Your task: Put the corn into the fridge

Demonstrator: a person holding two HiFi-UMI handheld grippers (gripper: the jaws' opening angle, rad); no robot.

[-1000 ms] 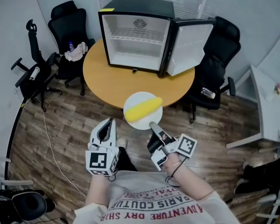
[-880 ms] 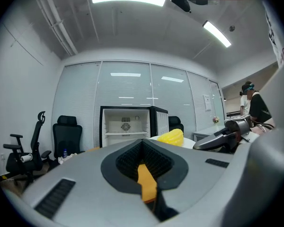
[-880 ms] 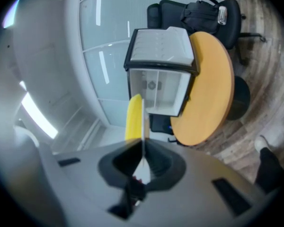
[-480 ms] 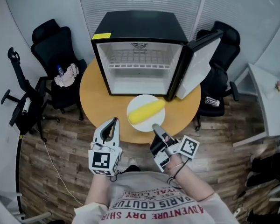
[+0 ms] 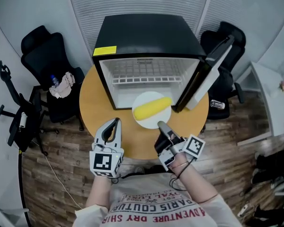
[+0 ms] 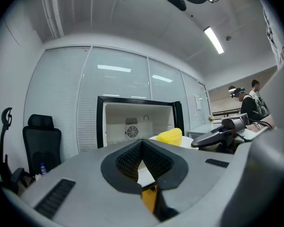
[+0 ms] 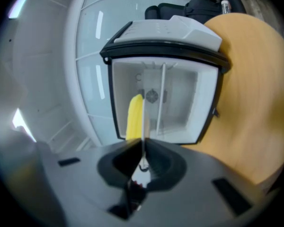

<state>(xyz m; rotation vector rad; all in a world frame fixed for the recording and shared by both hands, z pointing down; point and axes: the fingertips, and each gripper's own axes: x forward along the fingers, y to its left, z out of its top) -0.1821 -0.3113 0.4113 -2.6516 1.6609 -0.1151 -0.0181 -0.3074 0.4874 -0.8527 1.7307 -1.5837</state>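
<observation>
Two grippers show in the head view. The left gripper [image 5: 114, 122] hangs over the near edge of the round wooden bench [image 5: 95, 103]; in the left gripper view its jaws are clenched together with nothing between them. The right gripper [image 5: 160, 125] has its jaws grasping the near rim of a white plate [image 5: 143, 100], which the right gripper view shows edge-on as a thin white line [image 7: 143, 126] pinched between the pads. We see the corn [image 5: 152, 108], a yellow cob, lying across the plate, tilted up toward the right. The plate sits just in front of the open mouth of the black fridge [image 5: 146, 32]. It looks lifted off the bench, though we can't be sure from this angle. The fridge door [image 5: 213, 70] stands swung out on the right, and a wire shelf [image 5: 146, 72] crosses the white interior. Black office chairs flank the bench, the left chair [image 5: 42, 56] with a rag and a bottle on its seat.
</observation>
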